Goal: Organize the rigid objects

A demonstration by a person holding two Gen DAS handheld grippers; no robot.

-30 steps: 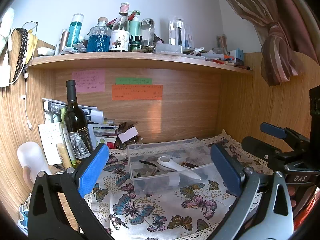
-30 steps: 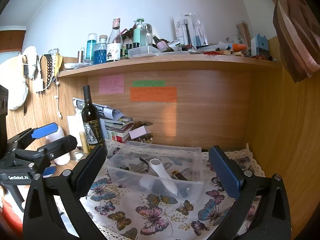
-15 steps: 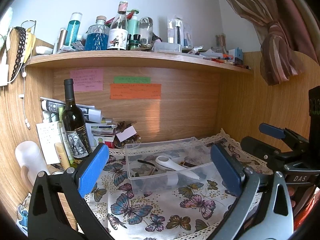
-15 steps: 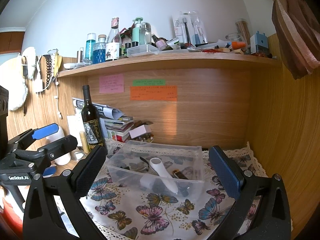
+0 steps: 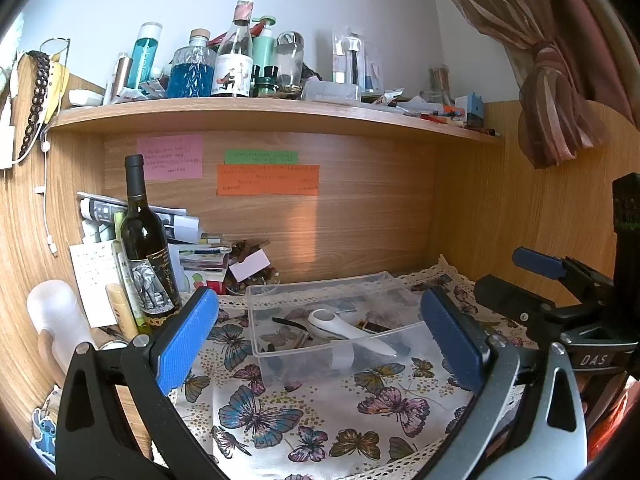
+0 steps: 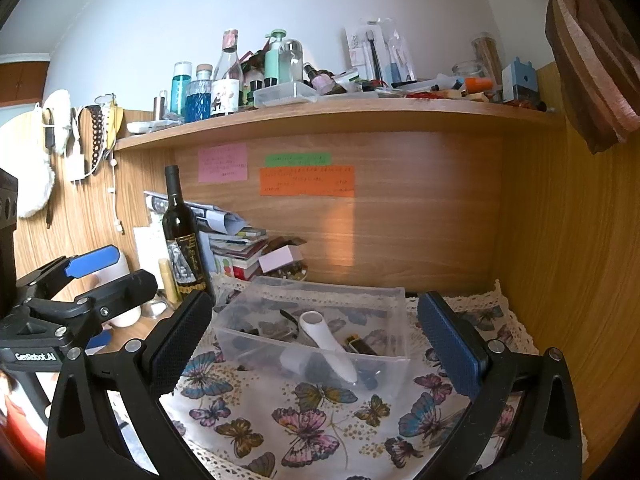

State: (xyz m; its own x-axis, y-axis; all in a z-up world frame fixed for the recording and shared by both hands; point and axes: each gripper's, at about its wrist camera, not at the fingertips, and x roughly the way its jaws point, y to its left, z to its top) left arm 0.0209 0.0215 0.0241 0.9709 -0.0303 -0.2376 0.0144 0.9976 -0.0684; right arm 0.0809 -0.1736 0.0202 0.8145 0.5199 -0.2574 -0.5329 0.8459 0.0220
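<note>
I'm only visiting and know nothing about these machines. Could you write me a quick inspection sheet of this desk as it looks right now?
Surface: butterfly tablecloth with lace edge covers the desk.
Job's things: clear plastic bin holds a white handheld device and small dark items.
Clutter: wine bottle, stacked papers and books at left; crowded shelf of bottles.
Grippers: left gripper and right gripper open, empty, short of the bin.
Cables: white cable hangs on the left wall.
Surroundings: sticky notes on the back panel, brown curtain at right.

Left gripper (image 5: 320, 336): jaws spread wide, nothing between the blue pads (image 5: 188, 340), held level and facing forward. Right gripper (image 6: 314, 344): jaws likewise wide apart and empty, level, alongside the left.
</note>
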